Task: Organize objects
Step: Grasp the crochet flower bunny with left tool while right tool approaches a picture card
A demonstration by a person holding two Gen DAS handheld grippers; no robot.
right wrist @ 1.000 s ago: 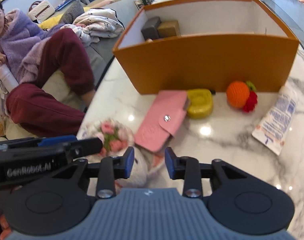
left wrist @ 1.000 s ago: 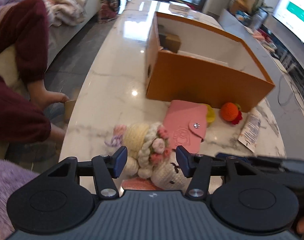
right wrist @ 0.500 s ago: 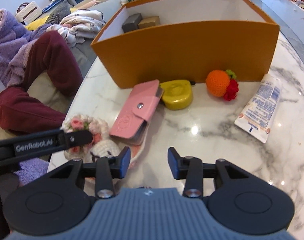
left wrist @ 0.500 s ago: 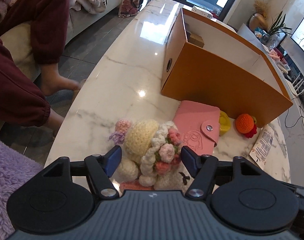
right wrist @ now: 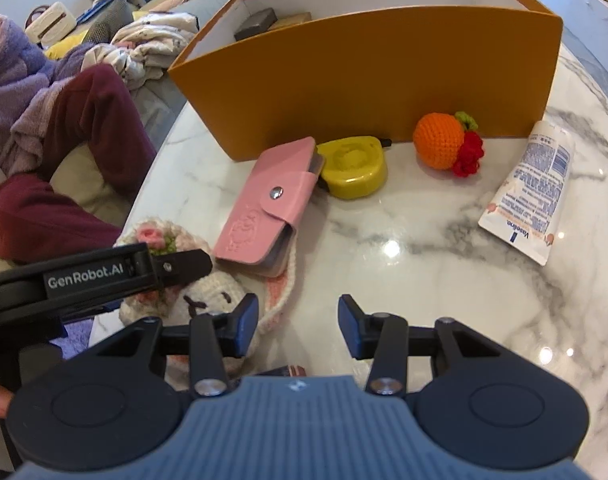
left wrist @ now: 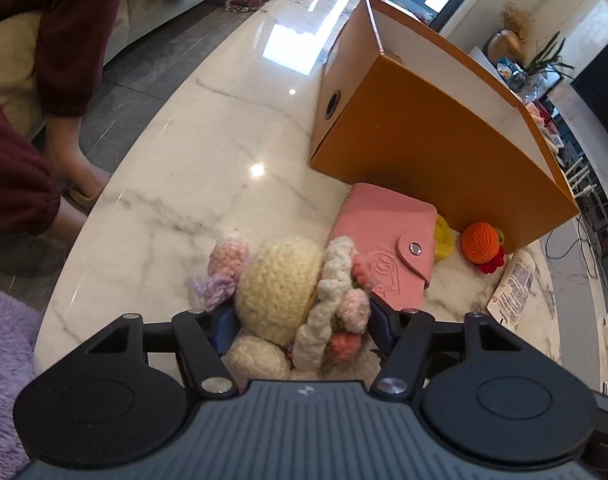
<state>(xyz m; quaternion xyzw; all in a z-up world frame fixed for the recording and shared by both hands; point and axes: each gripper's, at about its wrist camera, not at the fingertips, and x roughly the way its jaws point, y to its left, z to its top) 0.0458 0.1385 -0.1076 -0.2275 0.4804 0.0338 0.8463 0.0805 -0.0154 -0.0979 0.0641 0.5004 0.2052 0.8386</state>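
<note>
A crochet doll (left wrist: 280,280) with a cream hat and pink flowers lies on the marble table (left wrist: 184,160) near its front edge. My left gripper (left wrist: 300,324) straddles it and its jaws are closing, both pads touching the yarn. In the right wrist view the doll (right wrist: 212,292) lies under the left gripper's finger (right wrist: 176,264). My right gripper (right wrist: 298,328) hangs just right of the doll, its jaws opening with nothing between them. A pink card wallet (right wrist: 264,216) lies beside the doll. An open orange box (right wrist: 363,80) stands behind, with small blocks in it.
In front of the box lie a yellow case (right wrist: 353,164), a crochet orange (right wrist: 439,140) and a white tube (right wrist: 531,188). A person in maroon trousers (right wrist: 84,120) sits on a sofa left of the table. Bare marble lies left of the box (left wrist: 224,120).
My left gripper has sunk over the doll, which now fills the gap between its pads. My right gripper has drawn back off the doll to the right and its jaws stand wider.
</note>
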